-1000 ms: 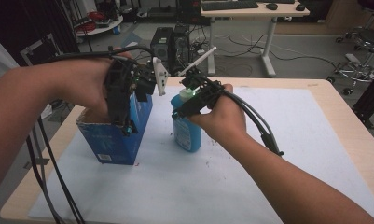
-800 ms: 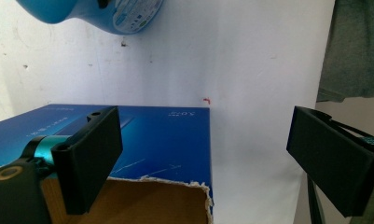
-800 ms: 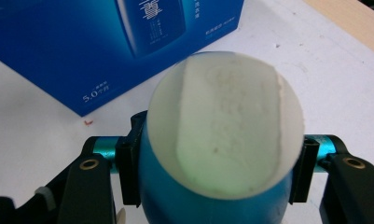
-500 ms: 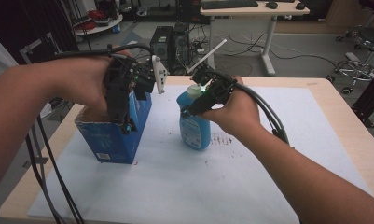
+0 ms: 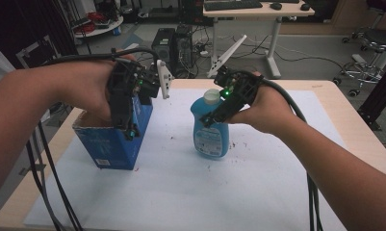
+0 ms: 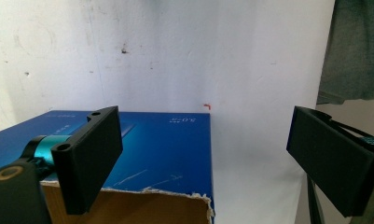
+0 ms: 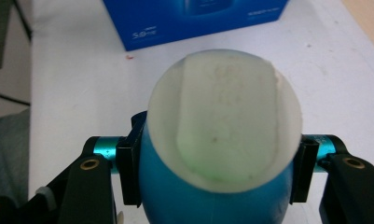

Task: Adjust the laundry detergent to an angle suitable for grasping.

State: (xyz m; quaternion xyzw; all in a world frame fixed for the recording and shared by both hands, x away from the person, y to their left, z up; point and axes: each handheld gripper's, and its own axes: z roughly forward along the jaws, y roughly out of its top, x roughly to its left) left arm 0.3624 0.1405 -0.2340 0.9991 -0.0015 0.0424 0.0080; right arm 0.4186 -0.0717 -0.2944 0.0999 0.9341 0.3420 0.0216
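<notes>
A blue bottle (image 5: 211, 137) with a white cap (image 5: 211, 96) stands upright in the middle of the white-covered table (image 5: 258, 187). My right gripper (image 5: 209, 118) is shut on its neck; in the right gripper view the cap (image 7: 226, 121) sits between the jaws of the right gripper (image 7: 215, 175), which press the blue body (image 7: 175, 198) from both sides. To the left stands an open blue cardboard box (image 5: 111, 144). My left gripper (image 5: 128, 129) hangs over the box's right edge, open and empty. In the left gripper view the box's blue side (image 6: 166, 140) lies below the left gripper (image 6: 203, 140).
Black cables (image 5: 46, 183) trail off the table's left front corner. Bare wooden edges frame the white sheet at the right (image 5: 359, 125). Beyond the far edge stand a computer tower (image 5: 173, 43), a desk (image 5: 258, 9) and an office chair (image 5: 373, 53).
My right gripper has carried the blue bottle to the right, away from the box. The left gripper has stayed above the box.
</notes>
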